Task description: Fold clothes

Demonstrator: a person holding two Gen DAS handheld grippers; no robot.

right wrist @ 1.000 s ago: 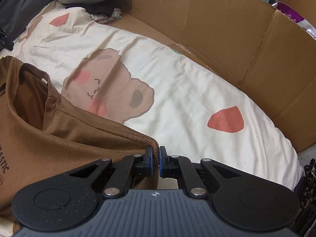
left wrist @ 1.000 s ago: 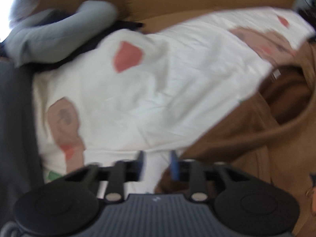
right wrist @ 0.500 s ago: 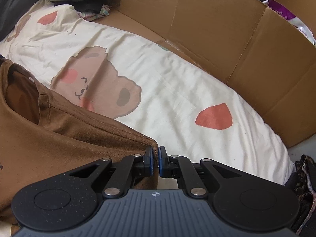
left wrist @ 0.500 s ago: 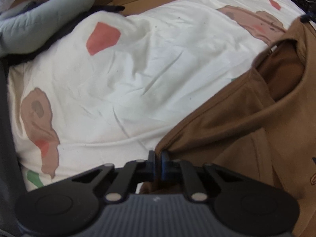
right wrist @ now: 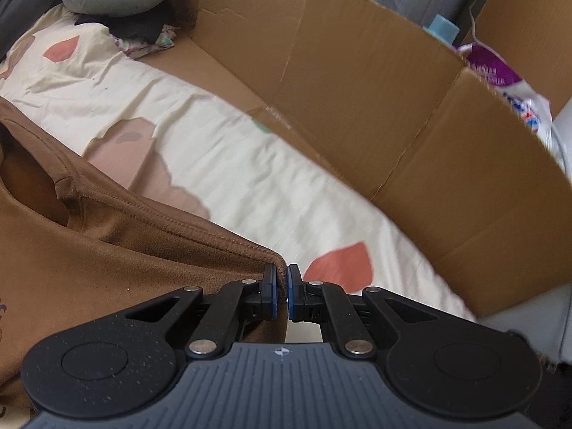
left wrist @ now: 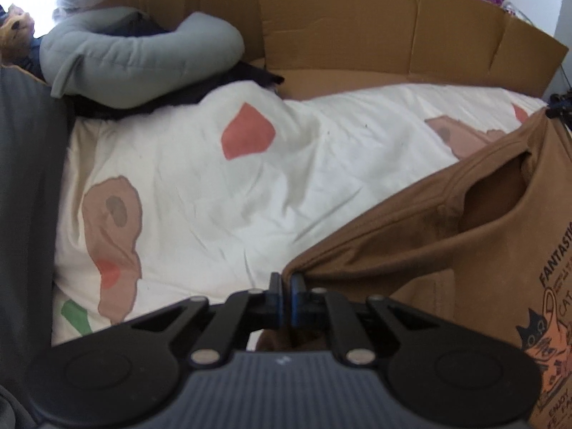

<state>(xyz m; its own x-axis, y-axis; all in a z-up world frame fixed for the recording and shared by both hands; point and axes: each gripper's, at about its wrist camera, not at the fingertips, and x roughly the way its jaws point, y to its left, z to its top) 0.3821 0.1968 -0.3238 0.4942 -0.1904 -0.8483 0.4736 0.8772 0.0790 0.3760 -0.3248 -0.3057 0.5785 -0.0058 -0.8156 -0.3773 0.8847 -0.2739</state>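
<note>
Garment: the brown T-shirt [left wrist: 447, 250] hangs between your two grippers above the bed sheet [left wrist: 214, 186], front print and open neckline facing the left wrist camera.
Left gripper [left wrist: 286, 295]: fingers closed to a thin slit, pinching one shoulder corner of the shirt.
Right gripper [right wrist: 281, 293]: fingers almost closed, with the opposite shoulder seam caught between them.
Stage: the shirt is held up by both shoulders and shows no fold in the visible part. The lower hem is out of view, so you cannot tell from here how far the folding has gone.
Handling, tension: keep both corners level and the shoulder line taut, so the body hangs straight and does not twist.
Handling, grip: judge the bite as shallow on both sides, right at the fabric edge. Avoid jerks, as a corner could slip out.
Handling, clearance: the cardboard wall [right wrist: 375, 107] stands just beyond the sheet. Keep the cloth on the sheet's side of it.
Surroundings: a grey neck pillow [left wrist: 143, 57] lies at the far end of the bed, well apart from the shirt.
Legible text: "FANTASTIC" on the shirt front, "CAT" beside a cat graphic. The smaller lines below are cut off and unreadable.
</note>
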